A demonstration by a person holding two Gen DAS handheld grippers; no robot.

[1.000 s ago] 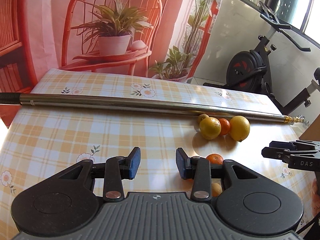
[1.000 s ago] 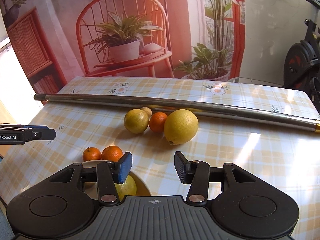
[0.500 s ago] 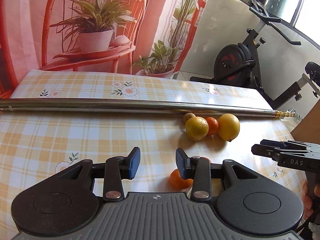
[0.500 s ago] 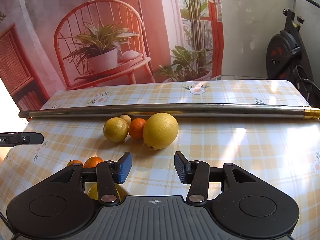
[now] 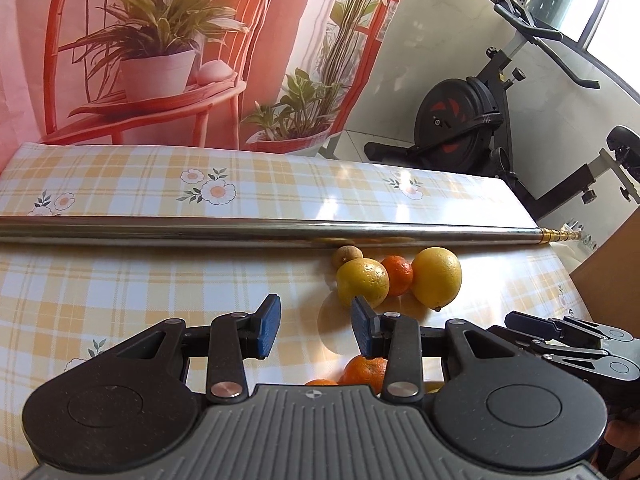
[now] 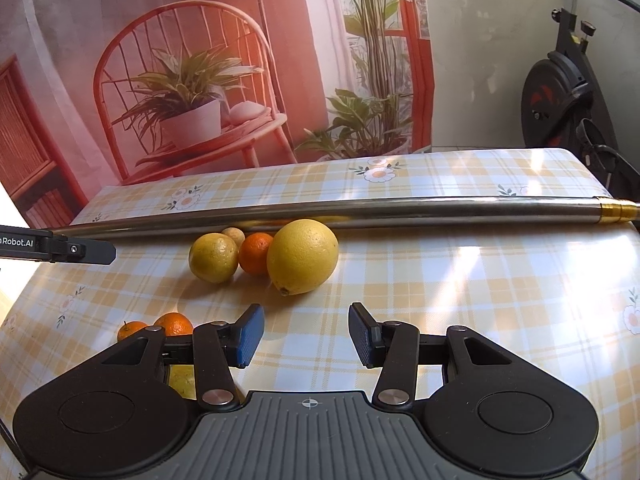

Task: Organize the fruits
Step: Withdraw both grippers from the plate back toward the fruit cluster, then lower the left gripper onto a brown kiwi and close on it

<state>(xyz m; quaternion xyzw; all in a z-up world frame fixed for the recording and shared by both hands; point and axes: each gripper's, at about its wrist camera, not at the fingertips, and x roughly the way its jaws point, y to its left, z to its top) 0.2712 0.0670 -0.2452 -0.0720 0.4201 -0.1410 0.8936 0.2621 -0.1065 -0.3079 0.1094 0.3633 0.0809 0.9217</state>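
Yellow-and-white plaid tablecloth [image 6: 460, 280] with flower prints covers the table, glossy with sun glare. Right gripper [image 6: 306, 334] hovers low over it, jaws apart with nothing between the blue pads; bare cloth lies ahead of it and to its right up to the rounded table edge. Left gripper [image 5: 314, 330] likewise has jaws apart and empty. Two small mandarins [image 6: 166, 325] sit nearest, partly hidden behind the right gripper's left finger; a yellow fruit [image 6: 182, 382] under that finger is mostly hidden. Farther out, a touching cluster: big lemon [image 6: 302, 256], long axis tilted, nipple end pointing down toward the camera; orange [image 6: 255, 252]; smaller lemon [image 6: 213, 257]; small tan fruit [image 6: 233, 236] behind, against the metal pole [image 6: 400, 210]. Pole lies across the whole table width, brass tip at right. Behind: printed backdrop [image 6: 180, 80] of chair and plants, exercise bike [image 5: 480, 112] by the white wall.
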